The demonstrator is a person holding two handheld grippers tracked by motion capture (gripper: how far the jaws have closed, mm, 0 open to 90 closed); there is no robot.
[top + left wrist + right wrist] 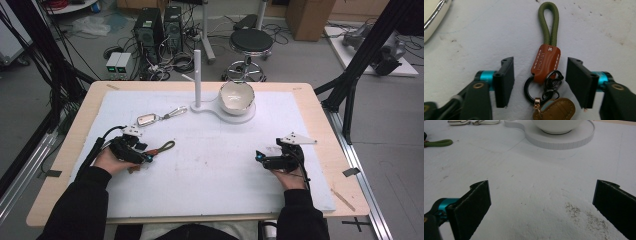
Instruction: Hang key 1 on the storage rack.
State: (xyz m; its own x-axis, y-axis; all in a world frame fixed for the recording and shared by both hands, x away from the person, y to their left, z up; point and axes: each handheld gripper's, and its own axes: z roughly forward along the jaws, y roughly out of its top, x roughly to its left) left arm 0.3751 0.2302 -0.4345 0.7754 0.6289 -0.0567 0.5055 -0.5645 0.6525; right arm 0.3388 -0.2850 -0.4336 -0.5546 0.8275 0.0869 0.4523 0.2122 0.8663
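Left gripper view: left gripper (539, 82) spread wide, straddling green-cord keychain with tan leather sleeve (546, 62), flat on white mat (474, 45), loop toward 12 o'clock. Advice: close squarely on leather sleeve, avoid loose rings. Right gripper (541, 205) spread, empty

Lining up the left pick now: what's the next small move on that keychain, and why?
Probably close the left gripper on the keychain. Its jaws stand open either side of the brown leather tab, with the rings between them, and nothing is gripped yet. The right gripper is open over bare mat.
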